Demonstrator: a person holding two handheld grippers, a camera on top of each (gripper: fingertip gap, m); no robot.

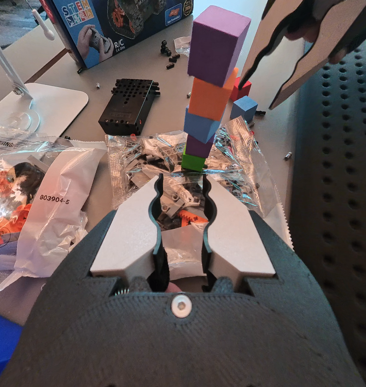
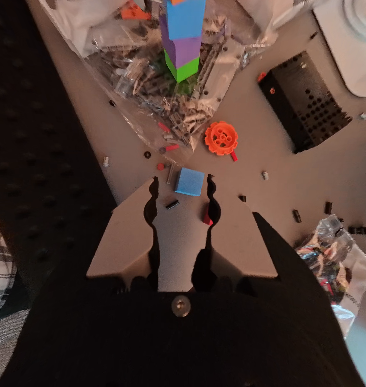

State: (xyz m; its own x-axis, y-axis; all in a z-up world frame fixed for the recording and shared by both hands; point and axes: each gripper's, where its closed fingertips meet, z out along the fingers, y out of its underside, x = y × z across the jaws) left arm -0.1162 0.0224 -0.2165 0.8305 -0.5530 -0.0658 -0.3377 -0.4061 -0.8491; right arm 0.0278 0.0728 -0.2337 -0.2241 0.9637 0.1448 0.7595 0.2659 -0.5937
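Grey counter [image 1: 119,73] carries a clutter of toy parts, and a printed blue box [image 1: 98,31] stands at its far edge. My left fingers [image 1: 183,178] are spread and empty, over a clear bag of grey pieces [image 1: 148,159]. On that bag stands a leaning tower of blocks [image 1: 209,94], green at the base, purple on top. My right fingers [image 2: 182,177] are spread, empty, above a loose blue block [image 2: 189,181] near the counter's edge; a white bag [image 1: 58,199] bears a printed number.

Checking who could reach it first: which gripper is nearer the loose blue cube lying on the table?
Right. The right gripper hangs open directly above the loose blue cube. The left gripper sits farther off, behind the block tower and over the clear parts bag.
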